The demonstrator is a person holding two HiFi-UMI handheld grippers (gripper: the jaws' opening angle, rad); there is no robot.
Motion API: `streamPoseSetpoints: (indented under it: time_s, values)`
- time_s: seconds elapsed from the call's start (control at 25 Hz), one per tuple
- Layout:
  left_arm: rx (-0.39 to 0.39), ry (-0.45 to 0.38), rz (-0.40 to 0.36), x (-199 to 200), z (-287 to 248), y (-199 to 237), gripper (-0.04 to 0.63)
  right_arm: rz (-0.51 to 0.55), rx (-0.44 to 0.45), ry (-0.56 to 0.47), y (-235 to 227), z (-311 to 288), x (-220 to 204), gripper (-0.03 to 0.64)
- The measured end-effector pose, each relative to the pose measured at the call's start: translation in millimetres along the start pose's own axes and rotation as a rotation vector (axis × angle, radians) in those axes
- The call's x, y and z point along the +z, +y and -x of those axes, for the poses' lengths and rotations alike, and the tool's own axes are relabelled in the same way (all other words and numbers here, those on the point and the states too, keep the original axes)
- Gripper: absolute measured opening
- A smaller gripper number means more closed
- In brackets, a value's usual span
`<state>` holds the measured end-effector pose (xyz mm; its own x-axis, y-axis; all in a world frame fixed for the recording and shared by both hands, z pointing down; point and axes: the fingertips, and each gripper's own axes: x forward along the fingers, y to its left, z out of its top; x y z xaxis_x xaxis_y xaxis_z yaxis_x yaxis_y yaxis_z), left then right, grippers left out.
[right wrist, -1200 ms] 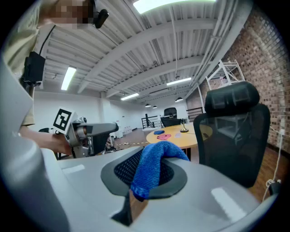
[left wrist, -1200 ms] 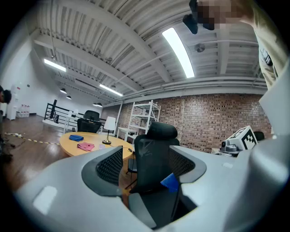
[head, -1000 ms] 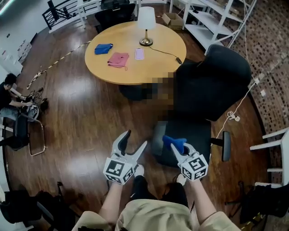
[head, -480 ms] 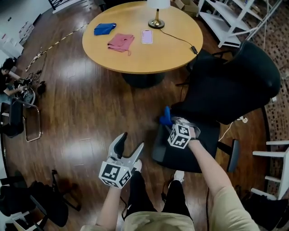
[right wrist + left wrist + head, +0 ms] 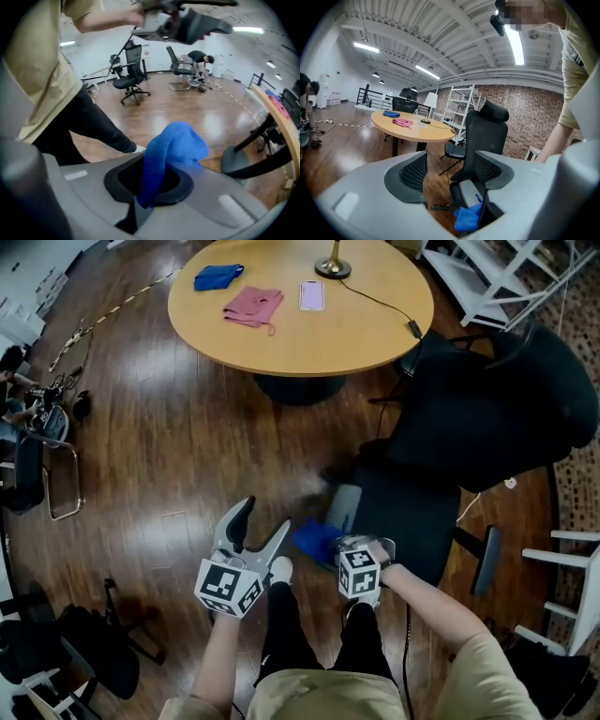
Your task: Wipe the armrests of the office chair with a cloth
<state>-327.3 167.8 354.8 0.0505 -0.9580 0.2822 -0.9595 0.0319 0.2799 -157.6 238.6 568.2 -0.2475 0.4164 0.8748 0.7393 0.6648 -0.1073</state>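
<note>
1. The right gripper [image 5: 343, 547] sits at the lower centre of the head view. It is clamped on a blue cloth [image 5: 314, 540]. In the right gripper view the cloth bunches up out of the closed jaws.
2. The cloth hangs just below the near end of a grey armrest pad [image 5: 343, 506]. The pad belongs to the black office chair [image 5: 469, 418], which fills the right middle of the frame. Whether cloth and pad touch cannot be told.
3. The chair's other armrest [image 5: 487, 559] stands at the right edge of the seat, well apart from both grippers.
4. The left gripper [image 5: 261, 526] is just left of the cloth. Its jaws are spread wide with nothing between them. Through that gap, the left gripper view shows the chair and the cloth beyond.
5. A round wooden table [image 5: 375, 334] takes up the top of the head view. On it lie a folded blue rag [image 5: 217, 276], a pink rag [image 5: 253, 306] and a phone [image 5: 311, 294]. A lamp base [image 5: 332, 268] stands there too.
6. A white shoe [image 5: 279, 568] shows between the two grippers.
</note>
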Motion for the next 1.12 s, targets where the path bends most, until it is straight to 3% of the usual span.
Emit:
streamPoseSetpoints:
  time_s: [0.16, 0.28, 0.36, 0.48, 0.6, 0.68, 0.76, 0.88, 1.12]
  values:
    - [0.013, -0.008, 0.009, 4, 1, 2, 0.296, 0.061, 0.158, 0.004, 67, -13, 5, 0.015]
    - [0.013, -0.018, 0.012, 7, 1, 0, 0.295, -0.018, 0.156, -0.058, 55, 16, 7, 0.017]
    - [0.015, -0.025, 0.014, 8, 1, 1, 0.295, -0.118, 0.050, -0.126, 10, 51, 8, 0.017]
    - [0.023, -0.022, 0.019, 8, 0, 2, 0.295, -0.236, -0.192, -0.153, -75, 102, -13, 0.017]
    - [0.016, -0.020, 0.021, 5, -2, -1, 0.295, -0.280, -0.398, -0.053, -145, 127, -53, 0.017]
    - [0.007, -0.014, 0.018, 4, -3, -6, 0.295, -0.278, -0.436, 0.041, -167, 118, -80, 0.017]
    - [0.002, -0.008, 0.014, 4, -4, -10, 0.295, -0.248, -0.399, 0.109, -167, 97, -96, 0.015]
    - [0.004, 0.000, 0.013, 5, -6, -12, 0.295, -0.183, -0.329, 0.107, -131, 68, -91, 0.015]
    - [0.018, 0.004, 0.026, -3, -2, -5, 0.295, 0.007, -0.022, -0.013, 34, 9, -28, 0.017]
